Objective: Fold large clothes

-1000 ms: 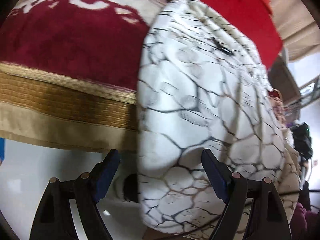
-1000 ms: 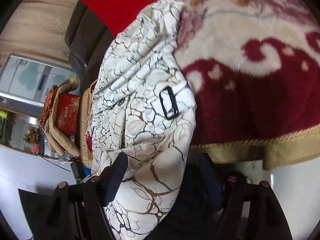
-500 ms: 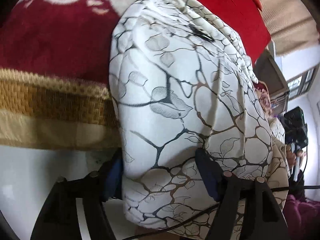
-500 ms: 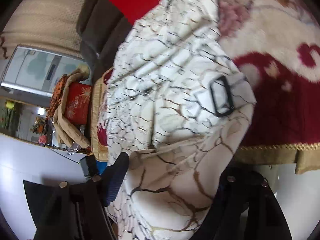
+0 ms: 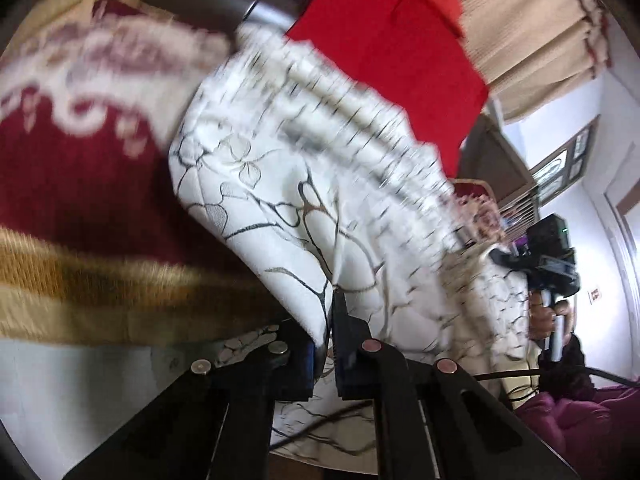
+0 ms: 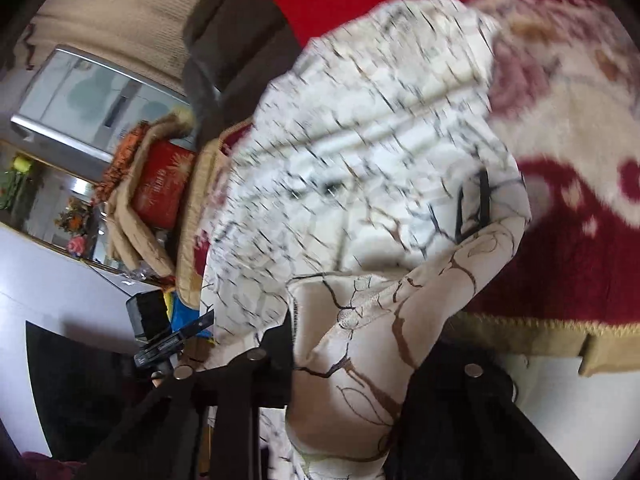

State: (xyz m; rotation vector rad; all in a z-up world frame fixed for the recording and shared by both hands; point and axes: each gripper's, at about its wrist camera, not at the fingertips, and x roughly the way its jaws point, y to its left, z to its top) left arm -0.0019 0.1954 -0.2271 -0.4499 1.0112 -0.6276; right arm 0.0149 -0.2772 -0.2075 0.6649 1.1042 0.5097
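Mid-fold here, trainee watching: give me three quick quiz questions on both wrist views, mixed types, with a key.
1. True or false: the left gripper is shut on the white garment with dark branching print.
2. What pinches the garment's other end? A) right gripper B) a bare hand
3. What does the garment lie over?

Key: 1 true. 2 A. 3 The dark red and cream patterned blanket.

- We see a plush dark-red blanket (image 5: 76, 184) with cream floral scrolls and a gold woven border covering the bed; its edge hangs over the side.
- We see the white garment with a dark branching leaf print (image 5: 280, 184) lying on that blanket (image 6: 580, 240), its near edge (image 6: 360, 340) lifted off.
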